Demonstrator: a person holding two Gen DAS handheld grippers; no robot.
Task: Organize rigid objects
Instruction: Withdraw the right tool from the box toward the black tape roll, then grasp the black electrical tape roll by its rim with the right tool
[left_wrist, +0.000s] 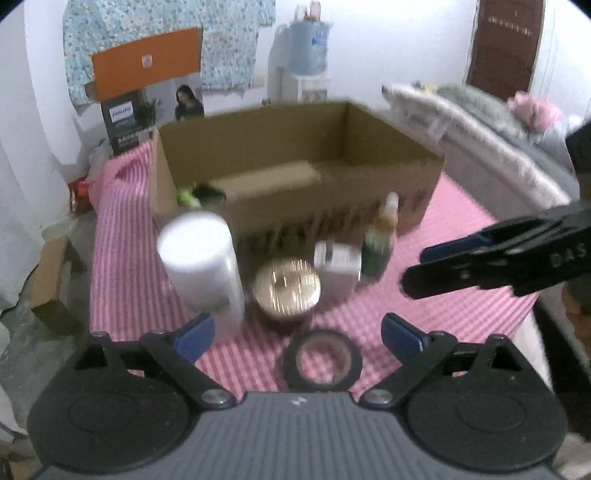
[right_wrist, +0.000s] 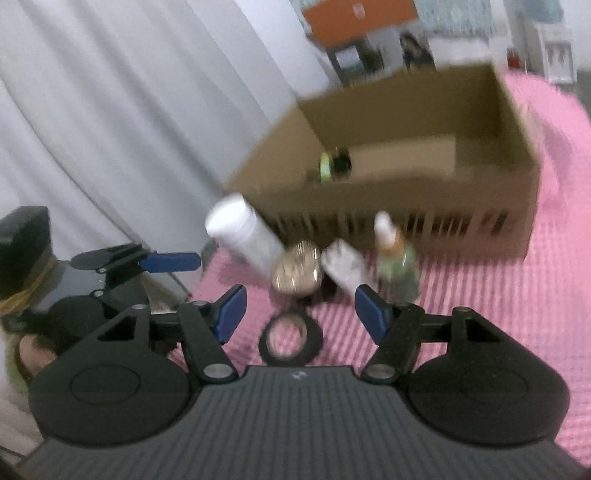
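On the pink striped cloth (left_wrist: 122, 258), in front of an open cardboard box (left_wrist: 295, 147), stand a white cylindrical bottle (left_wrist: 199, 258), a gold-lidded jar (left_wrist: 286, 291), a small white box (left_wrist: 338, 266) and a green bottle (left_wrist: 380, 240). A black tape ring (left_wrist: 321, 360) lies nearest. My left gripper (left_wrist: 298, 339) hangs open above the ring, holding nothing. The right gripper (left_wrist: 443, 269) reaches in from the right. In the right wrist view my right gripper (right_wrist: 302, 315) is open and empty over the tape ring (right_wrist: 290, 338), with the white bottle (right_wrist: 243, 236), jar (right_wrist: 297, 271), white box (right_wrist: 345, 267) and green bottle (right_wrist: 397, 258) beyond.
A green and black item (left_wrist: 192, 195) lies in the box's left corner. Behind stand an orange carton (left_wrist: 147, 62), a dark printed carton (left_wrist: 125, 125) and a water dispenser (left_wrist: 306, 55). Bedding (left_wrist: 480, 122) lies to the right, and a curtain (right_wrist: 110, 129) hangs to the left.
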